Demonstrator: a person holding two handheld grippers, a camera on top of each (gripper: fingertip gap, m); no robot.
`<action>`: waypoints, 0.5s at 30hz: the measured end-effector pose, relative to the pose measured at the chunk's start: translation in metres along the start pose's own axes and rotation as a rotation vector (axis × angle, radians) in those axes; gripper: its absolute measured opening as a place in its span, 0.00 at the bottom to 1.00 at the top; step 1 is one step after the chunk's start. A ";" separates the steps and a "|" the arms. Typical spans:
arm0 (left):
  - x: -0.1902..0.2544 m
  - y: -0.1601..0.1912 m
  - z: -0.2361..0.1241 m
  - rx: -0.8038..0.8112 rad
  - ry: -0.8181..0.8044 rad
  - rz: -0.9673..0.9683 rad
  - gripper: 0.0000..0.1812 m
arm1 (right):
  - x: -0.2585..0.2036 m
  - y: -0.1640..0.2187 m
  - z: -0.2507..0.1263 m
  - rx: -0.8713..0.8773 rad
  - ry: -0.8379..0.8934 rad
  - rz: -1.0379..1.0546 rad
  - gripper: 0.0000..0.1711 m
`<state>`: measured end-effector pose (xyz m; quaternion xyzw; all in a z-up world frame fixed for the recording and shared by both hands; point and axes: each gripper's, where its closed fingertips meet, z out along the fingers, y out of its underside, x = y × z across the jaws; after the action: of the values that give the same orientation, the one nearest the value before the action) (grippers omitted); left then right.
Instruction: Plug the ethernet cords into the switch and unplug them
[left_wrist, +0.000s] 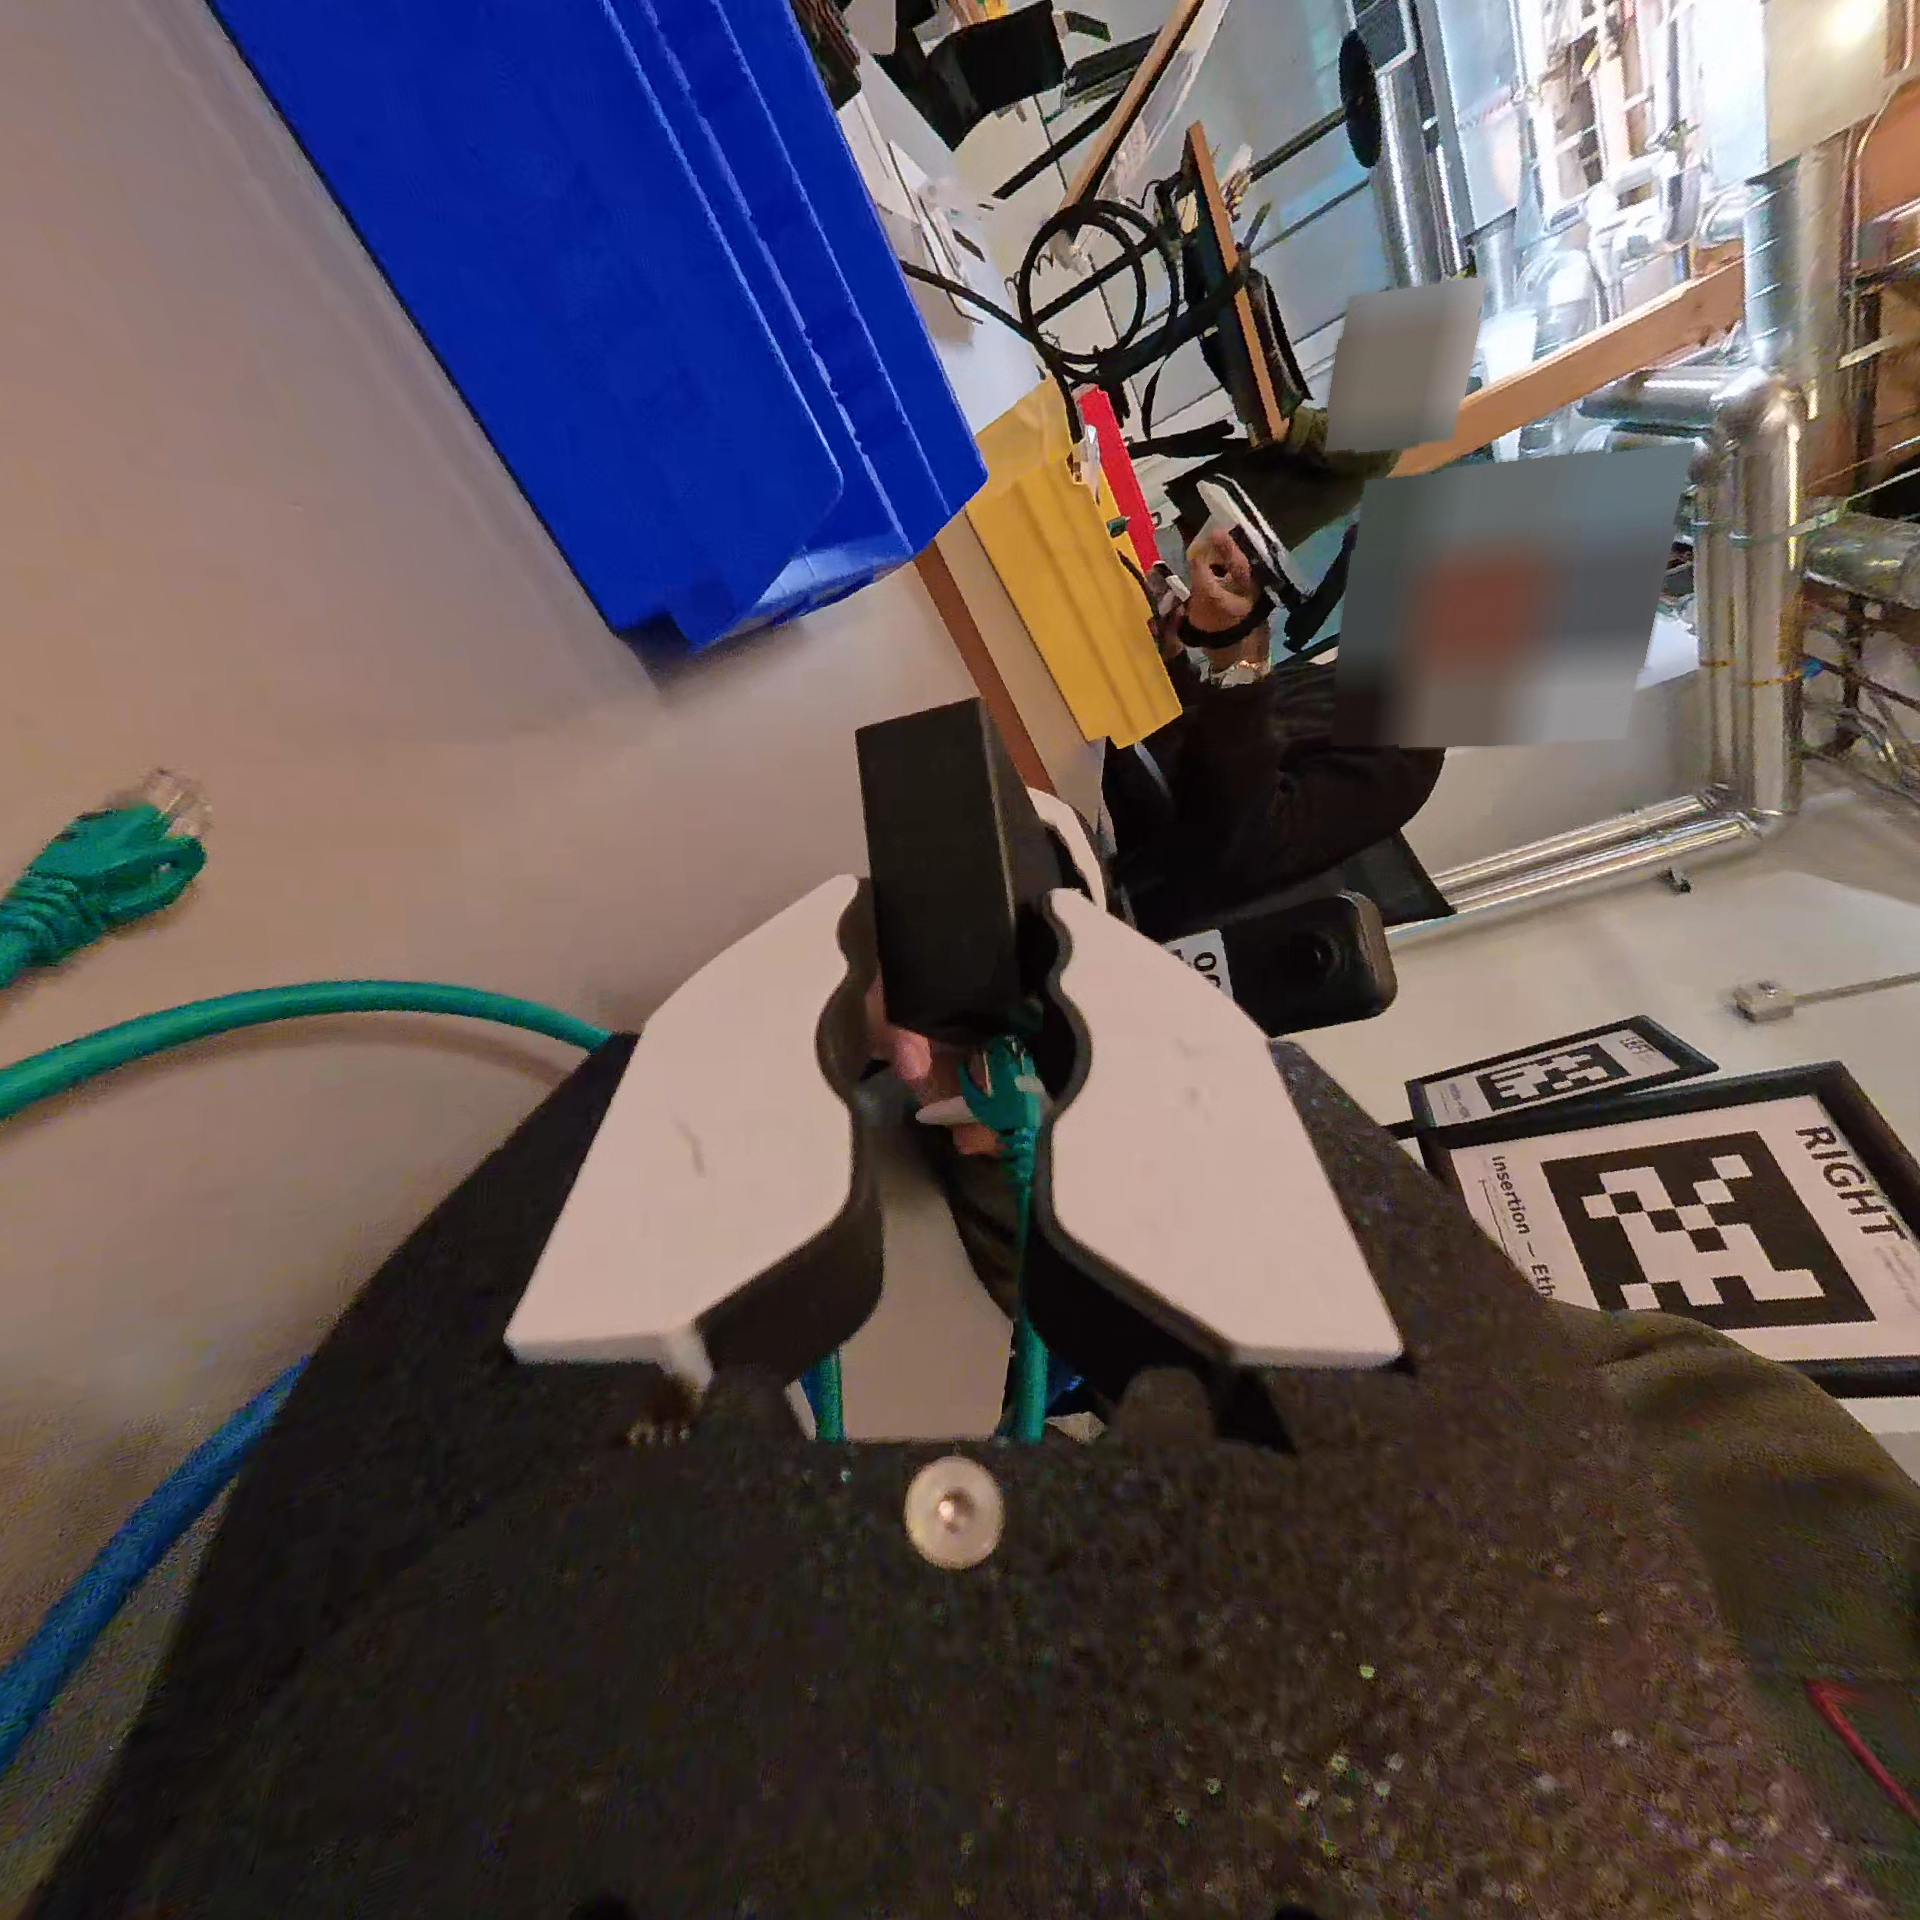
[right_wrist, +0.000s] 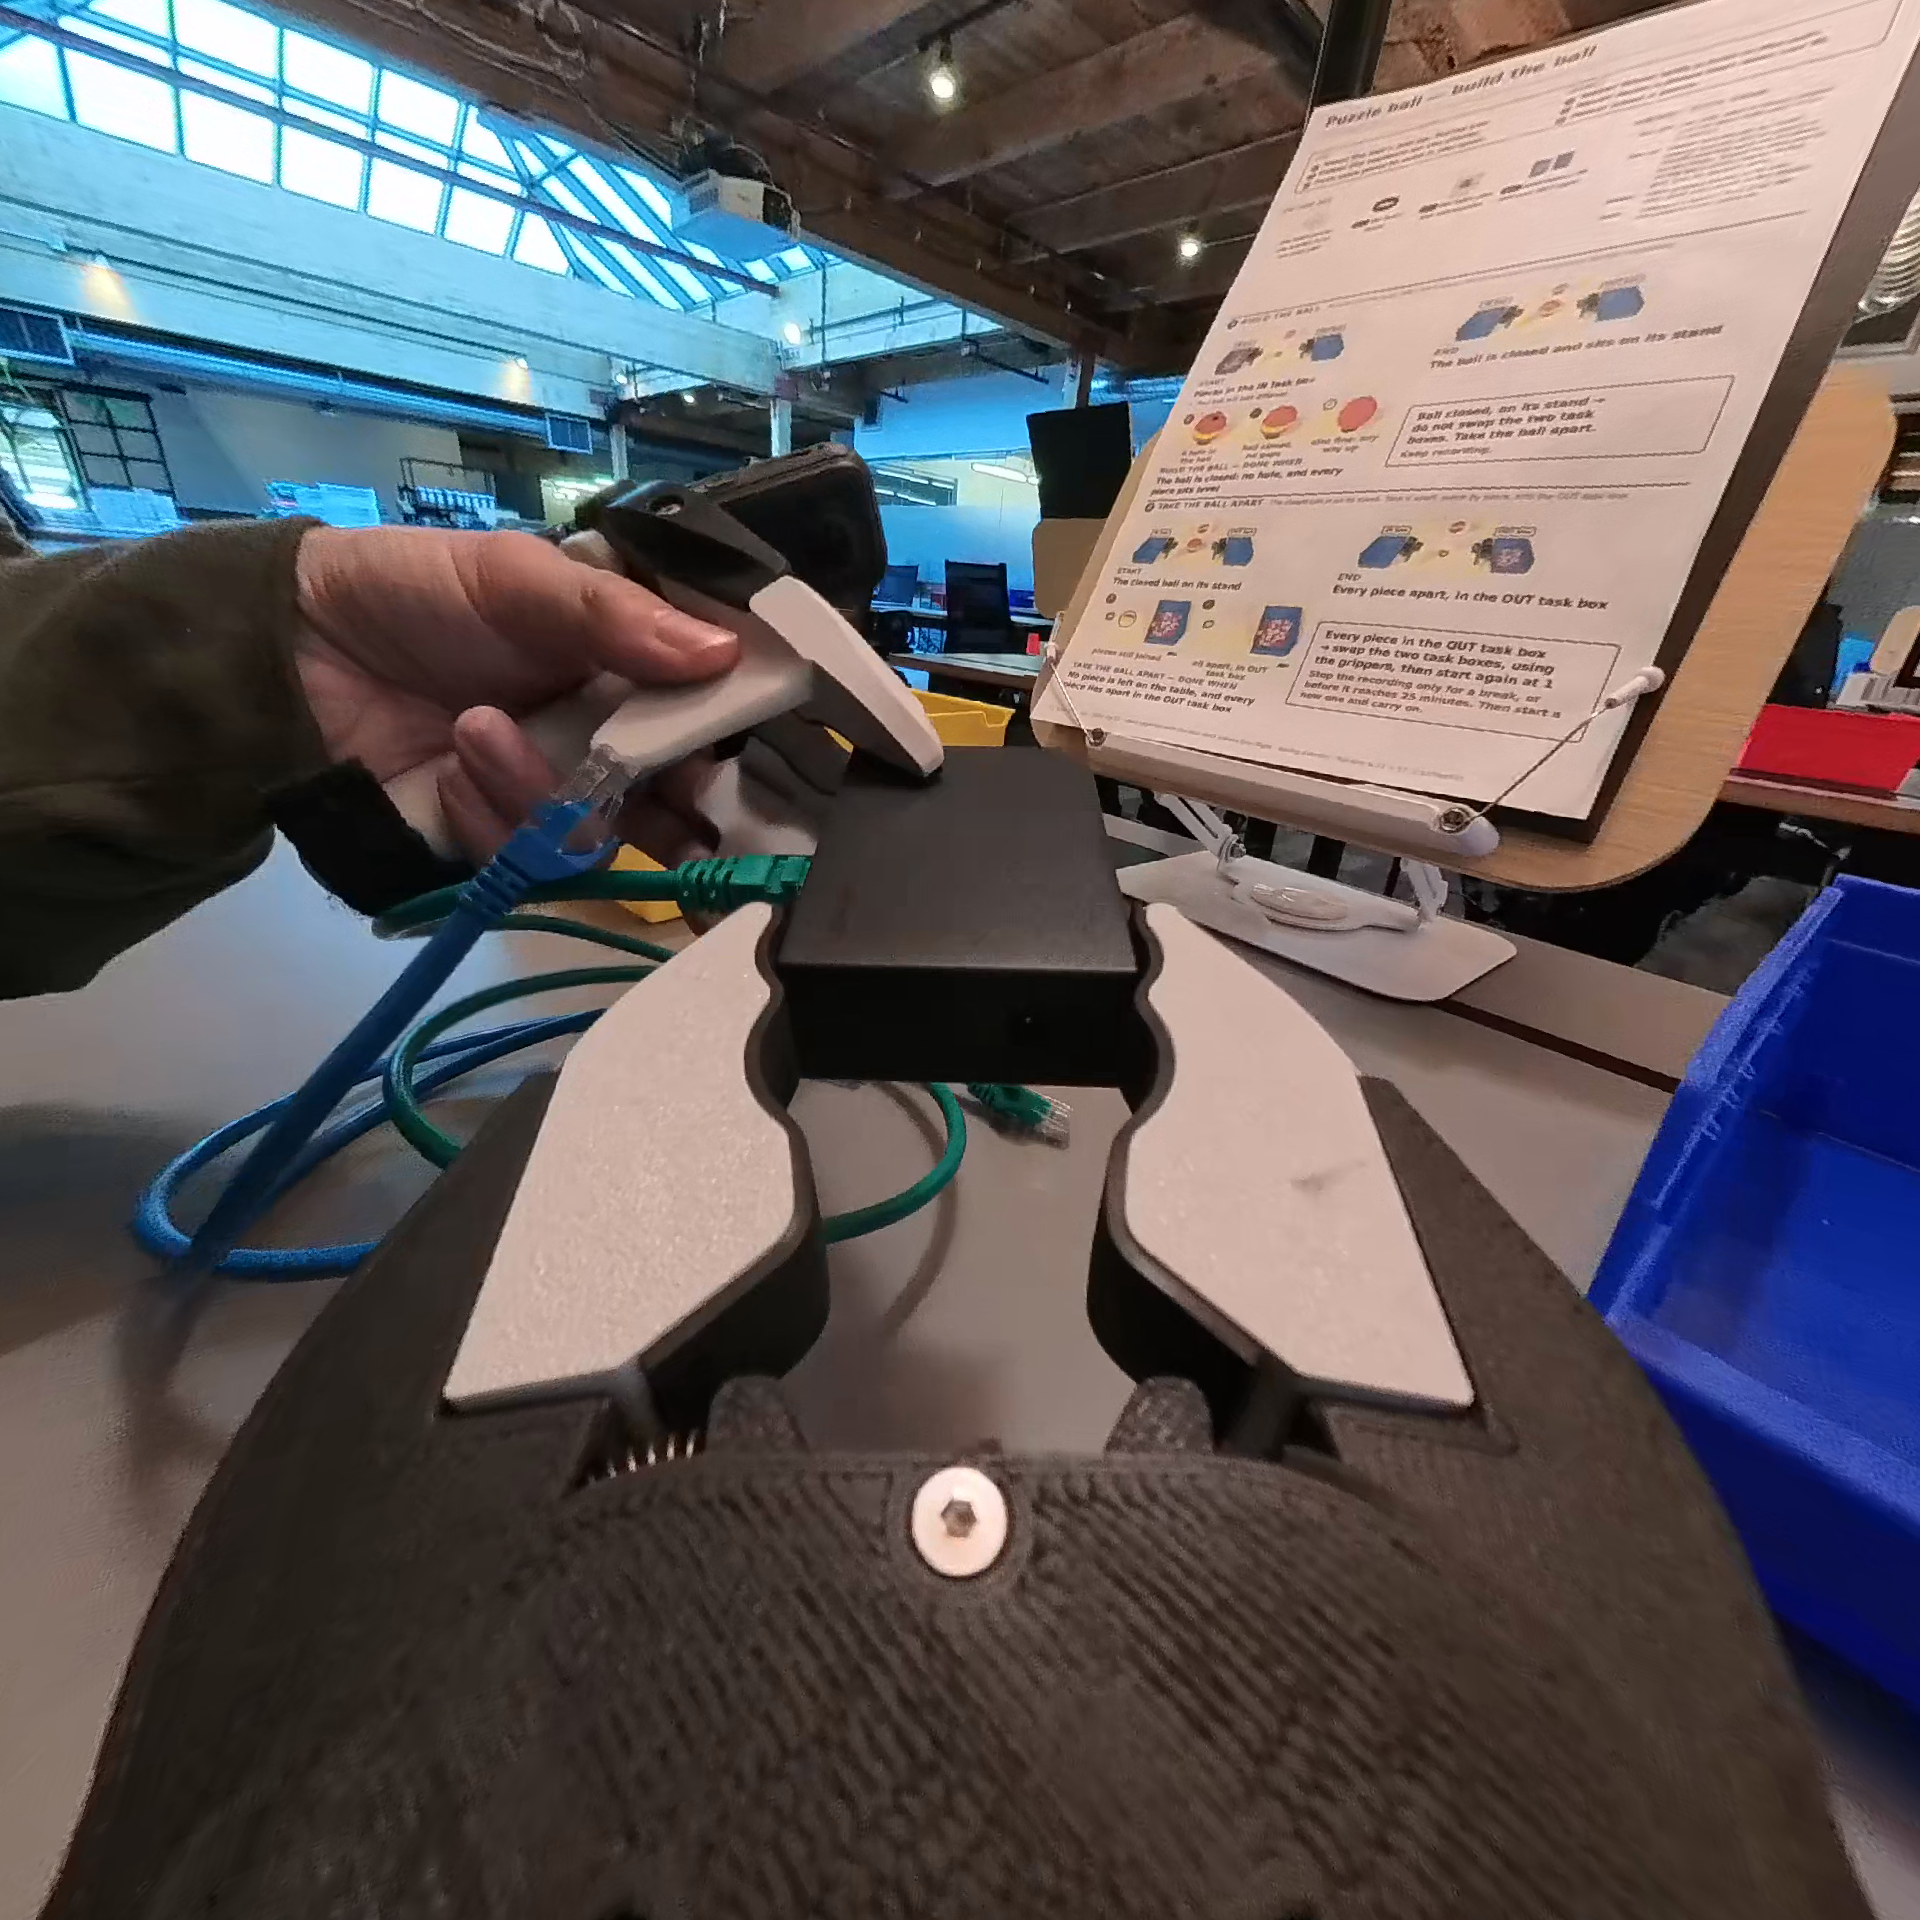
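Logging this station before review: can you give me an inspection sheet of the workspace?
Surface: grey table, cords lying on it.
Job's things: black switch held off the table; green cord plugged into it; blue cord unplugged, its plug up beside the left gripper.
Clutter: blue bin, instruction sheet on a stand, marker cards.
Grippers: right gripper clamps the switch's sides; left gripper open, one finger on the switch's top.
Cables: green cord's loose plug on the table.
Surroundings: workshop hall, a person farther off.
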<state>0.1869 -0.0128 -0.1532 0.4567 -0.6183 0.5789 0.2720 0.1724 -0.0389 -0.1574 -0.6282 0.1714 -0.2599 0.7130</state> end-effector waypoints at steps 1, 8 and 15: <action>0.000 0.000 0.000 0.001 0.000 0.000 0.15 | 0.000 0.000 0.000 -0.002 0.001 0.001 0.36; 0.000 -0.001 0.002 0.016 0.011 -0.006 0.15 | 0.001 0.005 0.002 -0.040 0.026 -0.003 0.36; -0.002 -0.016 -0.012 0.152 -0.062 0.156 0.18 | 0.017 0.004 -0.001 -0.030 0.106 0.080 0.36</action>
<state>0.1997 0.0010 -0.1450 0.4443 -0.6144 0.6292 0.1712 0.1859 -0.0489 -0.1604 -0.6168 0.2378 -0.2615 0.7033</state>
